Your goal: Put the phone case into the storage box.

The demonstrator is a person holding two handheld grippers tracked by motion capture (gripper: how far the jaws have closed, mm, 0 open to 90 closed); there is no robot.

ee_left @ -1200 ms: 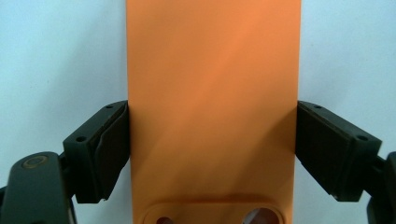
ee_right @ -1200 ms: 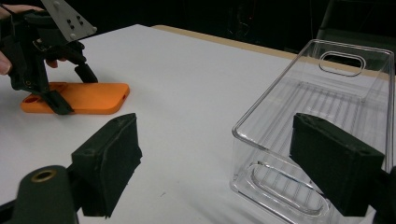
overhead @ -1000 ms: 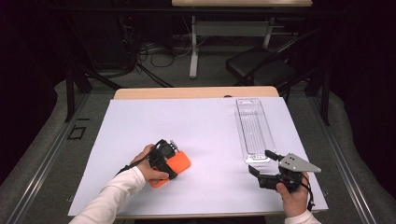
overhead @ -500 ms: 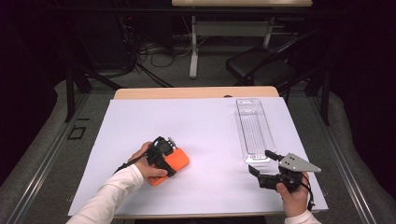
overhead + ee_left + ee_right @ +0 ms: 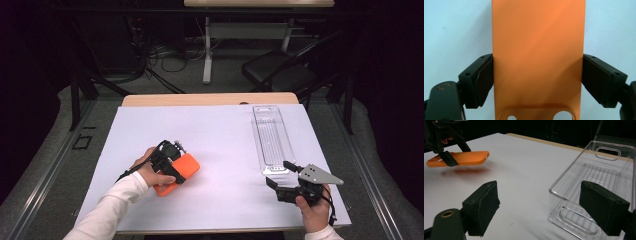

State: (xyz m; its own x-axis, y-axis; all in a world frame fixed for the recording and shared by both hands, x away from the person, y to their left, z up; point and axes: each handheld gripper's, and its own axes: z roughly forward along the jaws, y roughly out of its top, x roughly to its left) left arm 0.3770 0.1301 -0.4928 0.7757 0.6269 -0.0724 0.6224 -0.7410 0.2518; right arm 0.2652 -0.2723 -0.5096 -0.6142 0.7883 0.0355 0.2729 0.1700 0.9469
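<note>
Gripping the orange phone case (image 5: 176, 174) across its width, the left gripper (image 5: 169, 160) held it clear of the table; the clear tray (image 5: 272, 139) lay well off rightward, beside the right gripper (image 5: 278, 175), jaws apart, empty.

Orange phone case (image 5: 176, 174), clear ribbed tray (image 5: 272, 139), white table (image 5: 220, 135), black jaws.
</note>
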